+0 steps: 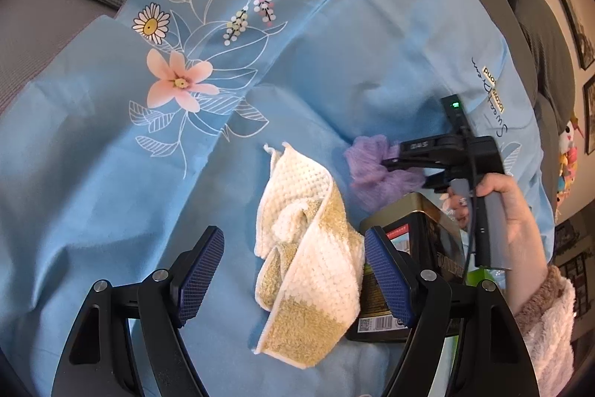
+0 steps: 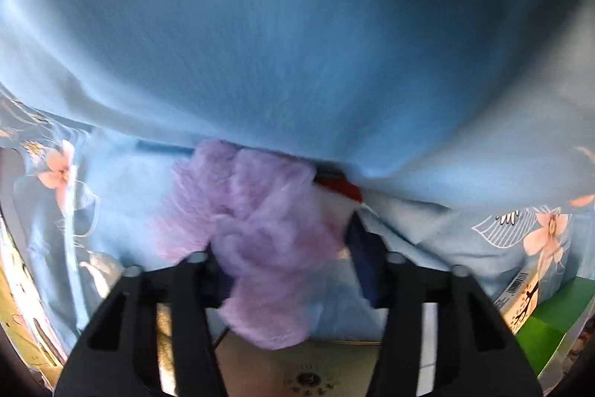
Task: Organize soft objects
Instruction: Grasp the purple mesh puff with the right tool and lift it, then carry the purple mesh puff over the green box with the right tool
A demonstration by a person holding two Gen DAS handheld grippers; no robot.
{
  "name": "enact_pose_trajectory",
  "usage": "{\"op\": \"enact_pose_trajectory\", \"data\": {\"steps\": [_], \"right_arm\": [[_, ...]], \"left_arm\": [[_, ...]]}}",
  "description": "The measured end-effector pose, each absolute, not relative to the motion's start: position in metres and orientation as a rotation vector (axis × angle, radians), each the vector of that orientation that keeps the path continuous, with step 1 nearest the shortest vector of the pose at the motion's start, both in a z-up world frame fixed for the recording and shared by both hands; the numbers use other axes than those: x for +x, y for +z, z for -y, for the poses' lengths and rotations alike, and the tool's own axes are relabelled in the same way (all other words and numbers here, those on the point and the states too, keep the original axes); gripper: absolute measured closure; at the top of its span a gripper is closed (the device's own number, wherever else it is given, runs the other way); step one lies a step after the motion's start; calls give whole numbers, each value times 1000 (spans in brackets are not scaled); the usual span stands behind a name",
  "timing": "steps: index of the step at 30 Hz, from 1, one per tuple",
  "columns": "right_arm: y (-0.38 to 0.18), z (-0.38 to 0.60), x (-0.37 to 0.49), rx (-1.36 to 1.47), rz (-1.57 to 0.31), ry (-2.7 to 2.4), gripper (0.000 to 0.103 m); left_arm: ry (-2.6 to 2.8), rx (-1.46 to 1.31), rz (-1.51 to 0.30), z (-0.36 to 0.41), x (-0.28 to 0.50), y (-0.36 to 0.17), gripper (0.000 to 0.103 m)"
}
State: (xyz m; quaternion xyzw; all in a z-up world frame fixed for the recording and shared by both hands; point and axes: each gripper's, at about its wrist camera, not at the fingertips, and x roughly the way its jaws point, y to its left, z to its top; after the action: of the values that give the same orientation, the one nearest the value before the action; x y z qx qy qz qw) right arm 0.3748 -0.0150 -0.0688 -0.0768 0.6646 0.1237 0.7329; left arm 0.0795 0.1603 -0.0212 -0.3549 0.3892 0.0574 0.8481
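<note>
A light blue bedsheet (image 1: pixel 93 211) printed with pink flowers and white leaf outlines fills the whole ground ahead of and beneath both claws, rumpled into soft folds. Between the fingers of the left gripper (image 1: pixel 293 278), resting on the sheet, lies a crumpled cream and tan towel (image 1: pixel 308 255) with a waffle weave; the blue-padded fingers (image 1: pixel 202 270) stand spread wide on either side of it and neither pad touches it. Just beyond the right-hand finger of that claw sits a dark tin (image 1: pixel 412 248) with a gold lid and a barcode label, partly hidden by the finger. Farther ahead and to the right, a person's hand (image 1: pixel 494 199) in a fluffy sleeve (image 1: pixel 546 322) grips the handle of the right gripper (image 2: pixel 286 270), which points down at the sheet. A purple mesh puff (image 2: pixel 256 229) lies on the sheet directly at that claw's tips, bunched between its fingers; the wrist view is blurred, so I cannot tell whether the pads press on it. A small red and white thing (image 2: pixel 340 190) peeks out just beyond the puff, under a fold of sheet.
</note>
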Motion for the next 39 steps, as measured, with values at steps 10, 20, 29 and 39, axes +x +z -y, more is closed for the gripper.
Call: {"op": "enact_pose_trajectory", "data": {"steps": [10, 20, 29, 39], "right_arm": [[29, 37, 314, 7, -1297, 484, 96], [118, 77, 173, 56, -1134, 706, 95], [89, 84, 76, 153, -1113, 789, 94], [109, 121, 30, 301, -977, 839, 94]], "left_arm": [[108, -711, -814, -146, 76, -14, 25], [-173, -709, -788, -95, 31, 25, 25], [-258, -650, -736, -60, -14, 56, 25], [-336, -562, -648, -26, -40, 89, 66]]}}
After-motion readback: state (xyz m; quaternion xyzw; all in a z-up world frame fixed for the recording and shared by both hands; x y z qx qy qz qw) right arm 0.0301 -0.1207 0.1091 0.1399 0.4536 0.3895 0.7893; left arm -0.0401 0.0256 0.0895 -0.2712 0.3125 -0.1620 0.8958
